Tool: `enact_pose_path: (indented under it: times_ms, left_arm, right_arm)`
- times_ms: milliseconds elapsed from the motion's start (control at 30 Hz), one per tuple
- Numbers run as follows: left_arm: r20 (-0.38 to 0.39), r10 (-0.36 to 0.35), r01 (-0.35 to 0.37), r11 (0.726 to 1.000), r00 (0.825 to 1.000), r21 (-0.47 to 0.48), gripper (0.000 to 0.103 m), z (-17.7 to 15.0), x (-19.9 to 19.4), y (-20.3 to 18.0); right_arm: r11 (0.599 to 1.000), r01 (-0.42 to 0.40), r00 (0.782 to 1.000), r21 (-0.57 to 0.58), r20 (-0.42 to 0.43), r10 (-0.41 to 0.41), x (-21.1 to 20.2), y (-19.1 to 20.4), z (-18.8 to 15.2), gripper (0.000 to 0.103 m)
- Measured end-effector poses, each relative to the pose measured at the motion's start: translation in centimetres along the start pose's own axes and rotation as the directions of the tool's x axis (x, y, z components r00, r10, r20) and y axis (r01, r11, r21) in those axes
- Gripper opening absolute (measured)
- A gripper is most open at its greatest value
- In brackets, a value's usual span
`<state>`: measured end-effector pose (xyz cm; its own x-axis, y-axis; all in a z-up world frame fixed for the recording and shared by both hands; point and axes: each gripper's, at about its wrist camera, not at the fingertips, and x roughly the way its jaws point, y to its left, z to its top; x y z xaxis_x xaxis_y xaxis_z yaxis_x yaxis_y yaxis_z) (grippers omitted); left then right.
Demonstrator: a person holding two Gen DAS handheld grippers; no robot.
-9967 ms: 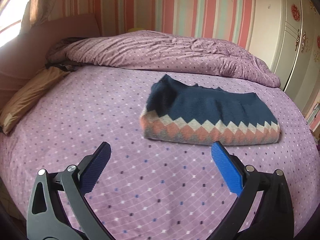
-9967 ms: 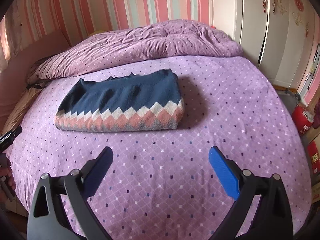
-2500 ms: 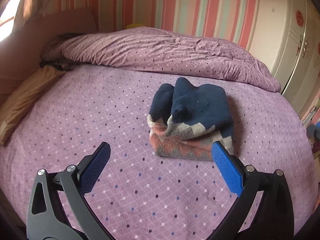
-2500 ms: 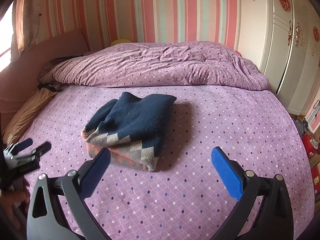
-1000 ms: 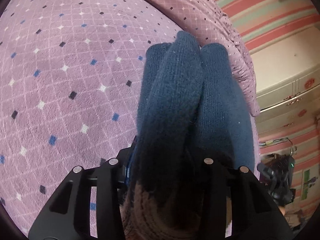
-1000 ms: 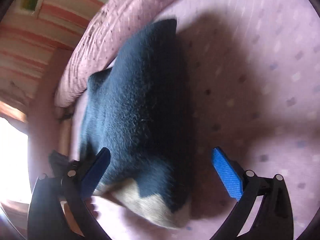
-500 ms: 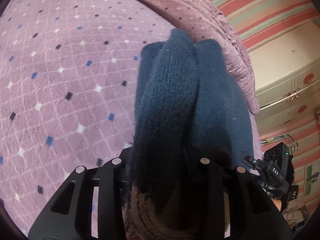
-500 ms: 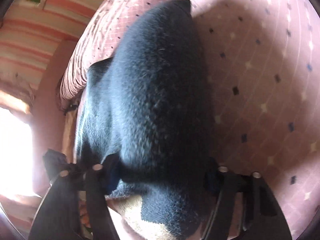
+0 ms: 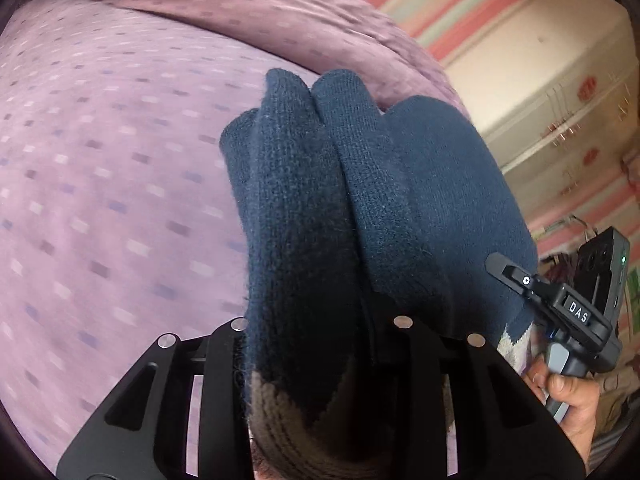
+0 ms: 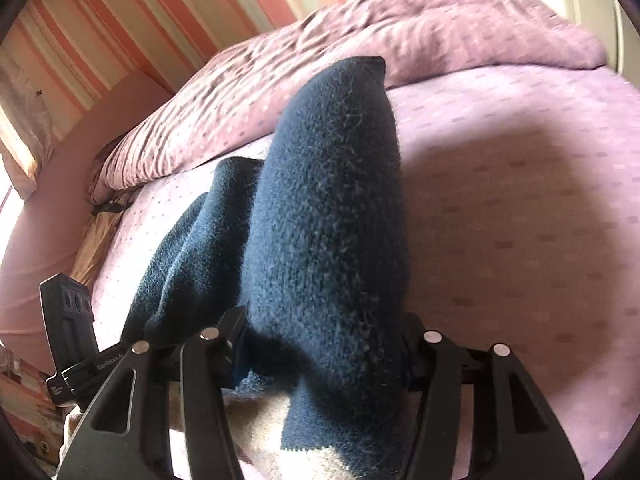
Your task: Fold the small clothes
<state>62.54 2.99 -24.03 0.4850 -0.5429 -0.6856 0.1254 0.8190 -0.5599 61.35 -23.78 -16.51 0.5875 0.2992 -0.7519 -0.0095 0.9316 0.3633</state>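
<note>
Both tongs of mine are clamped on the folded sweater (image 9: 384, 208), one at each side of its near edge. My left tongs (image 9: 320, 332) have just been closing, and their black jaws press into the thick navy knit from both sides, so the pads themselves are buried in the wool and I cannot see them. My right tongs (image 10: 320, 340) have just been closing too, and they grip the other part of the same bundle, with the fabric bulging up and forward between the jaws. They stand wider apart than the left pair, because they have a fatter wad of cloth in them.

The sweater hangs forward from the two grips in several rounded folds, dark blue over most of it, with a pale and brownish patterned band showing at the bottom near the jaws. It sits above the bed (image 9: 100, 200), whose lilac sheet with small light and dark checks fills the space below and to the sides. Whether its far end touches the sheet I cannot tell.

From the left camera I see my right hand (image 9: 568, 396) wrapped round the handle of the other tool at the right edge. A rumpled quilt (image 10: 360, 60) in the same lilac lies along the far side of the bed, against a striped wall (image 10: 100, 40).
</note>
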Motion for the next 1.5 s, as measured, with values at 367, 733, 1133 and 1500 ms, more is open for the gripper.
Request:
enact_pose_path:
  times_ms: [367,733,1133,1500]
  left_arm:
    - [-0.063,-0.088,0.09,0.995,0.994,0.032,0.03,-13.6,7.2,-20.2]
    - [-0.093,0.08,-0.068,0.989,0.992,0.128,0.031,-24.6,14.5,-33.5]
    - [0.112,0.416,-0.43,0.86,0.903,0.276,0.086,-26.0,11.2,-32.7]
    - [0.3,0.492,-0.561,0.796,0.817,0.225,0.095,-28.9,-1.7,-36.0]
  right_arm:
    - [0.991,0.13,0.992,-0.018,-0.006,-0.13,-16.3,-18.8,-2.8,0.054]
    - [0.986,0.144,0.987,0.085,-0.084,-0.137,-21.8,-38.0,-8.5,0.056]
    - [0.948,0.314,0.949,0.046,0.003,-0.315,-25.3,-39.0,-11.0,0.088]
    - [0.912,0.366,0.929,-0.183,0.138,-0.345,-37.5,-31.1,-16.2,0.098]
